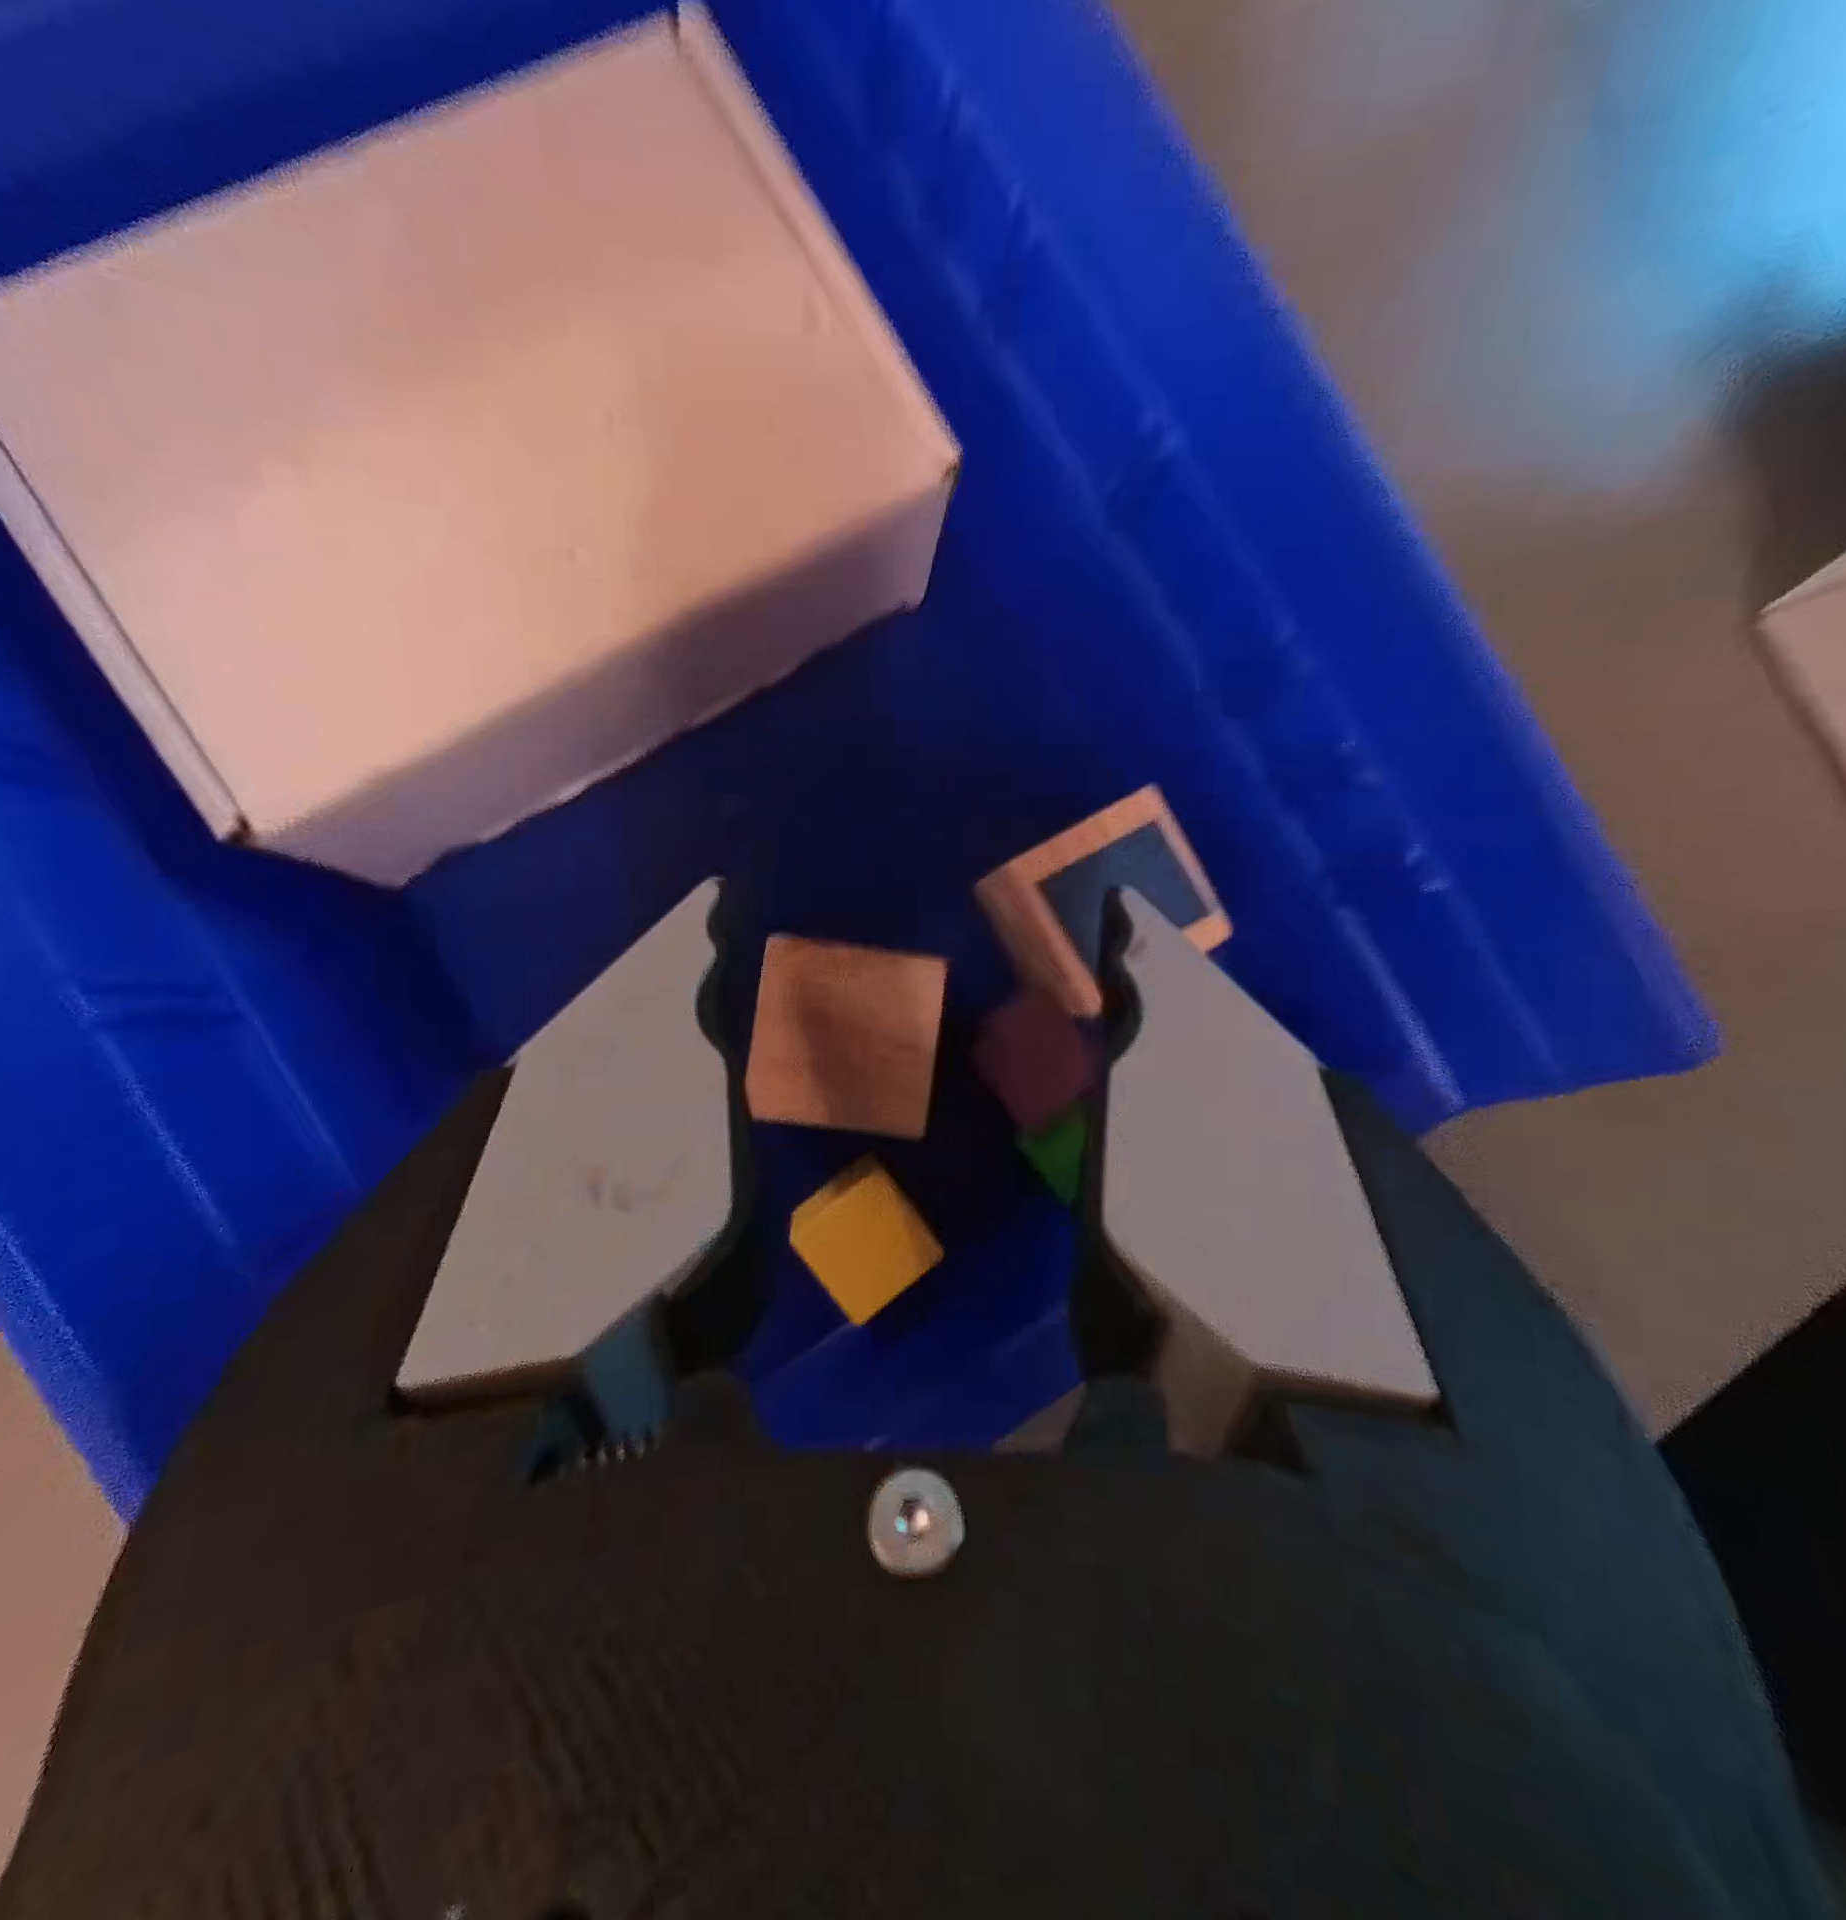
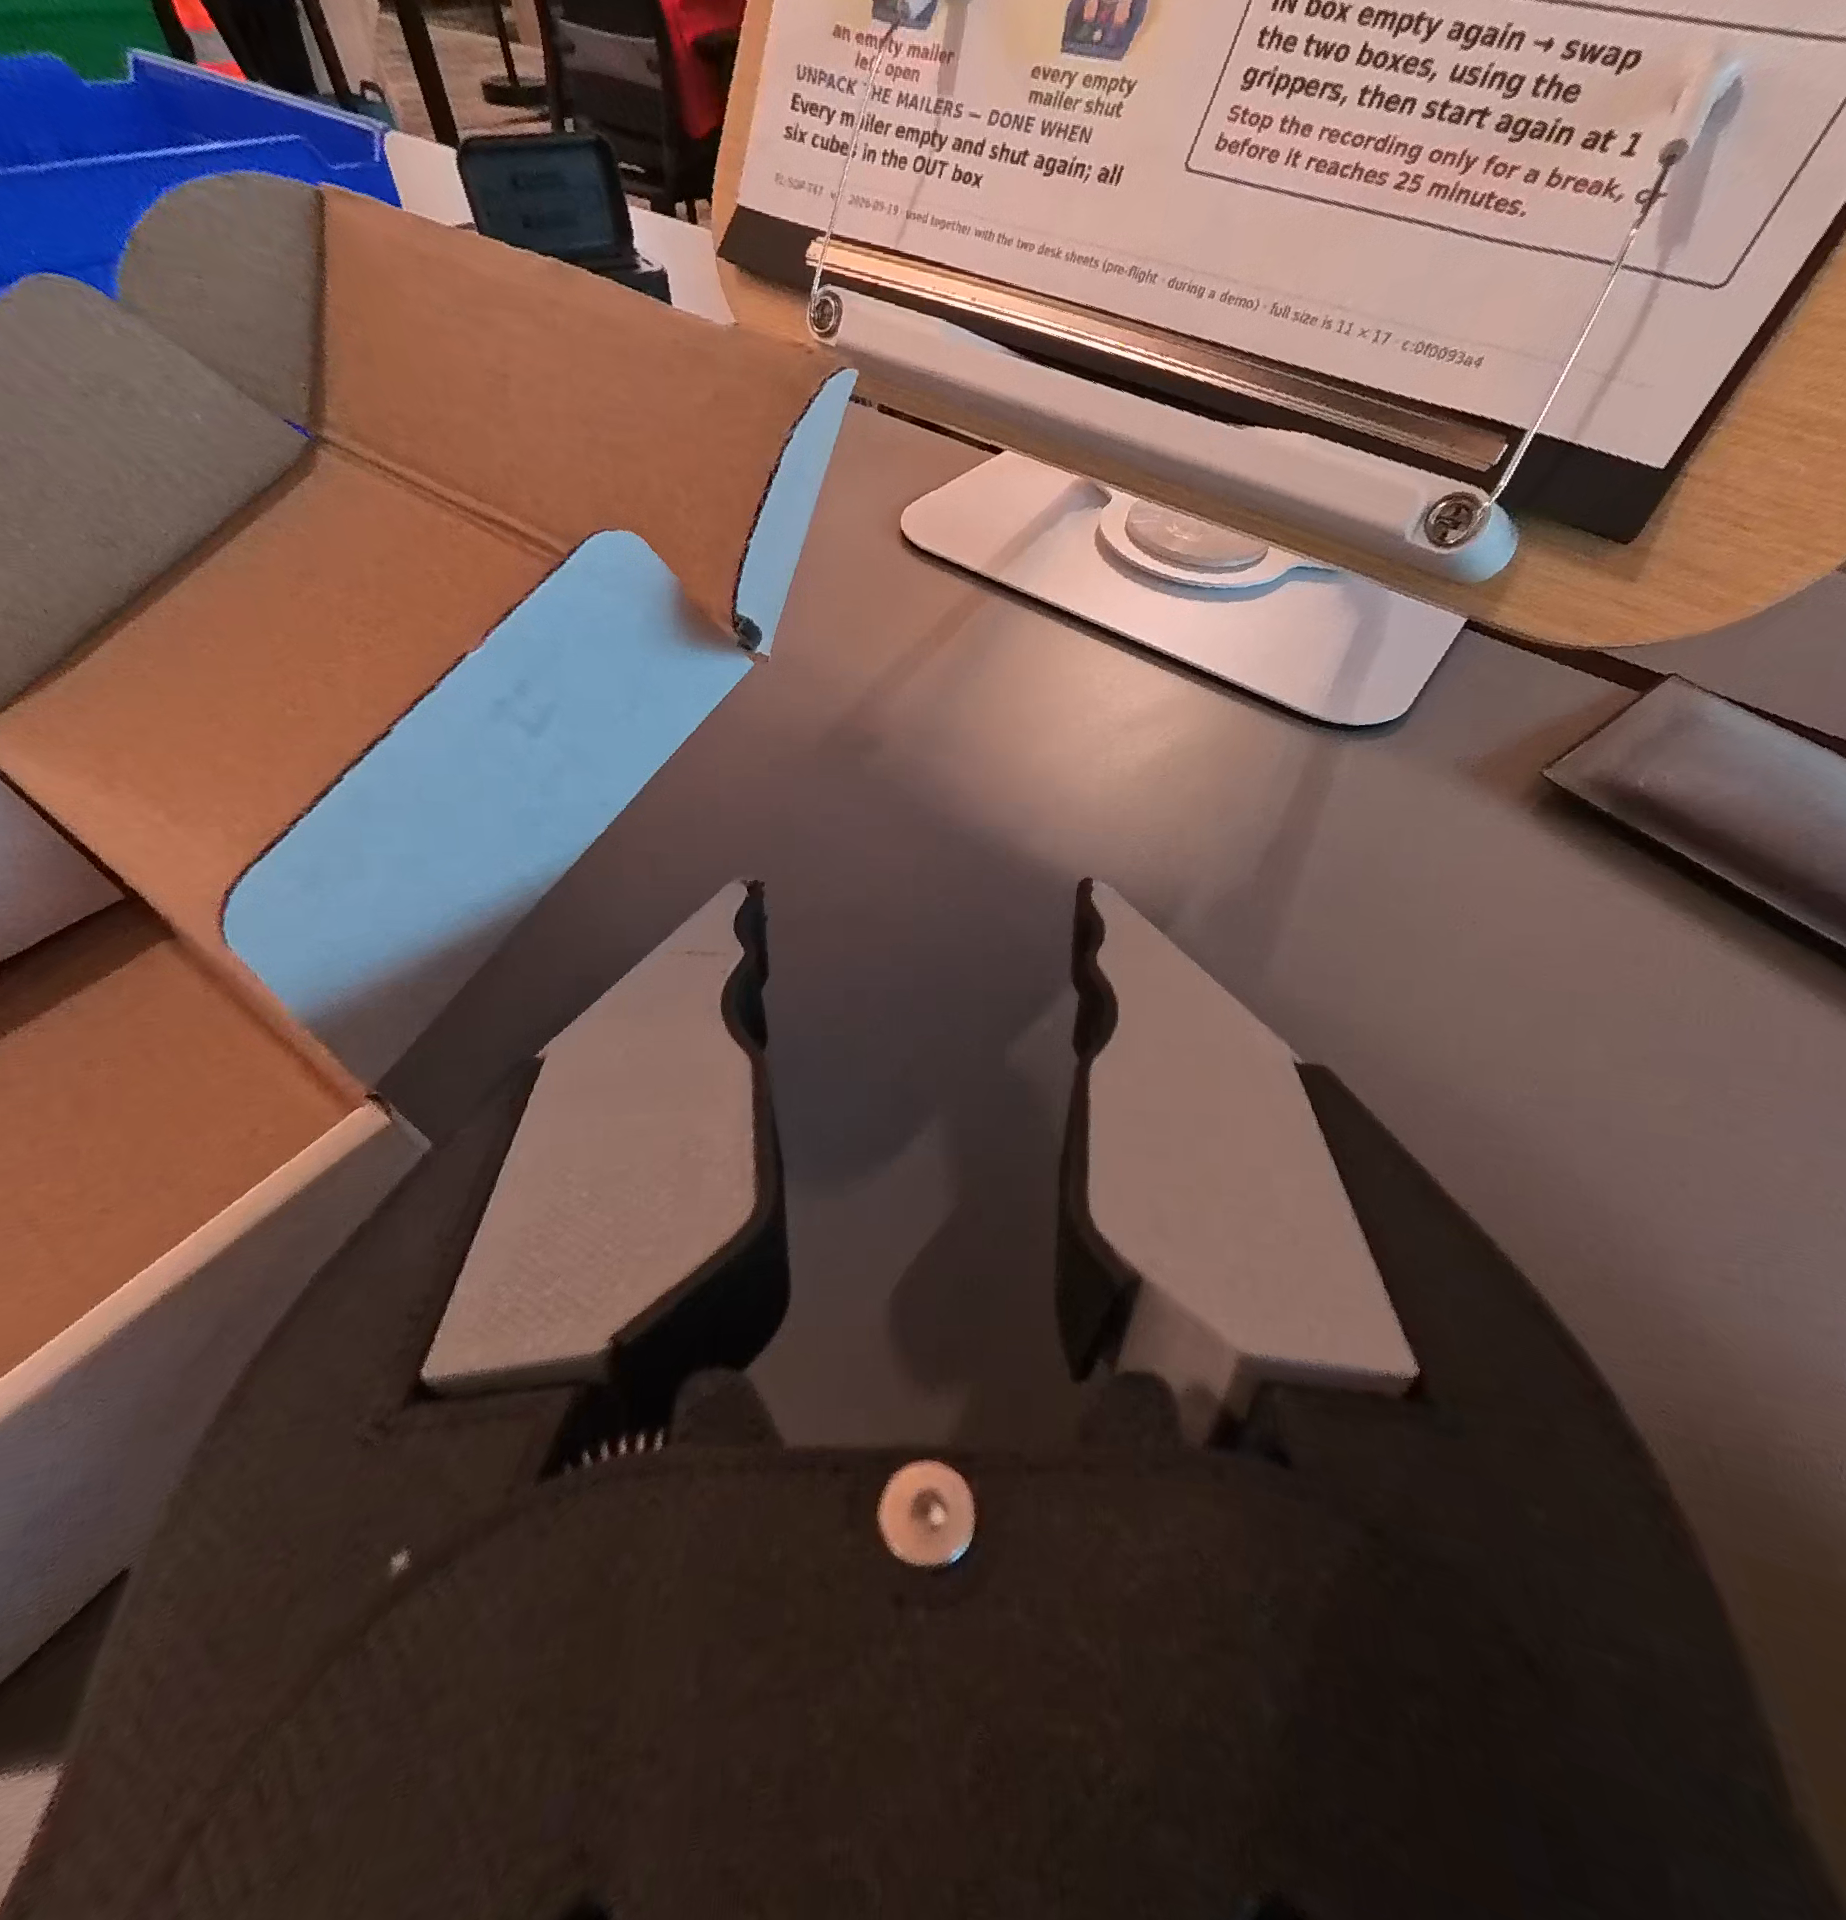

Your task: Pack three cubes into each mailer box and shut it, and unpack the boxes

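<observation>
Left gripper [image 1: 914, 935] wide open, over cubes in blue bin [image 1: 1158, 416]. Go straight down on wood cube [image 1: 846, 1034], squeeze flat sides, miss yellow cube [image 1: 865, 1252]. Purple cube [image 1: 1033, 1055], green cube [image 1: 1059, 1153] just beside. Shut white box [image 1: 431, 468] farther back in bin.

Right gripper [image 2: 919, 904] wide open, holds nothing, over table [image 2: 1314, 987]. Open mailer [image 2: 379, 644] beside it; inside mostly hidden.

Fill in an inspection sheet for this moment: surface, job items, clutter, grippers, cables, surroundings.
Surface: dark tabletop.
Job's things: shut white mailer box in blue bin with plain wooden cube, yellow cube, purple cube, green cube and blue-faced cube; open mailer box.
Clutter: dark pad.
Grippers: left gripper open above the cubes; right gripper open, empty.
Cables: nothing seen.
Surroundings: instruction sheet stand.
</observation>
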